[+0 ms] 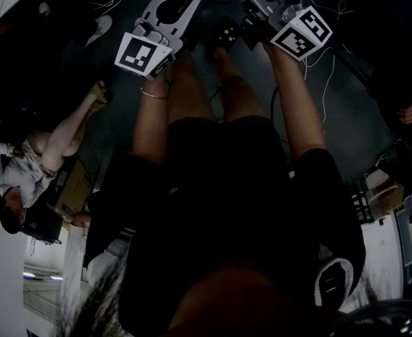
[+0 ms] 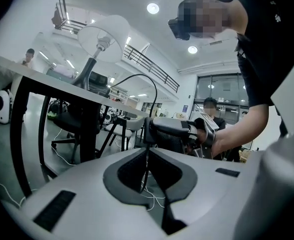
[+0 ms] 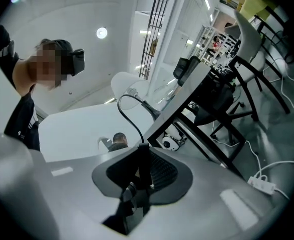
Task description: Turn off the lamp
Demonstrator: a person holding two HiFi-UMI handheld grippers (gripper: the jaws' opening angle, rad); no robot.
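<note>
Now the left gripper (image 2: 148,150) pinches the thin black cord (image 2: 155,89) between its tips. The right gripper (image 3: 141,149) is closed on the black switch block (image 3: 140,171) of this cord. The lamp with white shade and black foot (image 2: 102,34) stands on the grey table (image 2: 41,75), higher than both grippers.

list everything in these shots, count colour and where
lamp: one, white shade, dark stand, on the table
table: one, pale top, black legs
cord: one, black, arcs down into both grippers' jaws
office chair: one, black, under the table
power strip: one, white, on the floor
bystander: one, pale top, seated at head view's left
left gripper: grey, shut on the cord
right gripper: grey, shut on the cord's thicker part
legs: two, bare
</note>
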